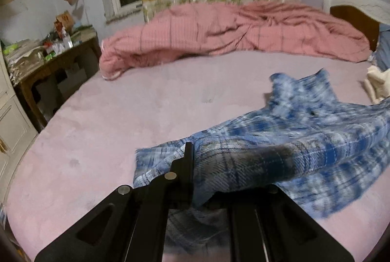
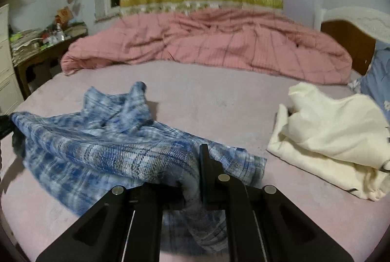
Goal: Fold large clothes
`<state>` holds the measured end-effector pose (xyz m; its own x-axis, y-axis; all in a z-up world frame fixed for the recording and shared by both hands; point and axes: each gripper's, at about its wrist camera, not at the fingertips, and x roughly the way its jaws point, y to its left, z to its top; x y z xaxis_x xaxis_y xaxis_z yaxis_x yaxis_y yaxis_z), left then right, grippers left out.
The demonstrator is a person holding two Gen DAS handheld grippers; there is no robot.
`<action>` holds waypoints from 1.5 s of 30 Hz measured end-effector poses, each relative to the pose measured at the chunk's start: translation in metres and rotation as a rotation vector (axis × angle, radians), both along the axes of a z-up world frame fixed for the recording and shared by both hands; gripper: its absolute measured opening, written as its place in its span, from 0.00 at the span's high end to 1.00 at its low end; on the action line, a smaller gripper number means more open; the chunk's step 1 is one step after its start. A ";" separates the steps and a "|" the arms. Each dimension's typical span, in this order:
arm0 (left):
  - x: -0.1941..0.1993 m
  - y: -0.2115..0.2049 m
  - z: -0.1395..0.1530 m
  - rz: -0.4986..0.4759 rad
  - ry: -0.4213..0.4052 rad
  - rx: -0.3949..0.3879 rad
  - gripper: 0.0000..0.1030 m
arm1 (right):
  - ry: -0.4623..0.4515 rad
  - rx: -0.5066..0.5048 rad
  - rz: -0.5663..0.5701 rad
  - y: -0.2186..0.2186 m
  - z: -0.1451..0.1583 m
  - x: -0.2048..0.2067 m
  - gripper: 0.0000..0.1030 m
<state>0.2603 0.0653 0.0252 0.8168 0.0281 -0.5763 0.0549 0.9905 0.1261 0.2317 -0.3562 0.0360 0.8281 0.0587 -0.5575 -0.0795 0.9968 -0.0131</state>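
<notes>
- My left gripper [image 1: 192, 154] is clenched on one end of the blue plaid shirt [image 1: 280, 145]; the cloth is bunched between the jaws and drapes over the right-hand finger.
- My right gripper [image 2: 199, 164] is clamped on the other end of the same shirt [image 2: 102, 145], with fabric wrapped round the near finger.
- The shirt hangs stretched between my two grippers, just above the pink bedsheet [image 1: 121, 116]. Its far part, with the collar end, trails on the sheet toward the rumpled pink quilt [image 1: 231, 33].
- On the sheet beside the shirt, on my right gripper's side, lies a cream garment [image 2: 336, 137], close by but apart from it.
- I judge I am at the spreading step, with no fold made yet.
- Risk: each grip holds a bunch rather than a clean corner, so a layer could slip out when I pull taut, and the shirt would drop crooked.
- Risk: the trailing part drags on the fuzzy sheet; friction there could roll it under and leave a hidden crease.
- Risk: swinging the shirt toward the cream garment could catch it and tangle the two.
- Risk: the cloth is blurred in both views, so I cannot tell which hem or shoulder I hold; a wrong guess means a skewed fold.
</notes>
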 end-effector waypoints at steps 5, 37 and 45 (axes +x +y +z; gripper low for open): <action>-0.058 0.002 0.019 -0.048 -0.021 0.036 0.93 | -0.015 -0.061 0.046 0.003 0.014 -0.068 0.93; 0.082 0.000 -0.043 0.083 0.210 0.084 0.61 | 0.359 -0.127 0.045 0.010 -0.031 0.104 0.68; 0.041 0.033 -0.023 0.096 0.048 0.043 0.09 | 0.219 -0.069 -0.009 -0.022 -0.005 0.073 0.20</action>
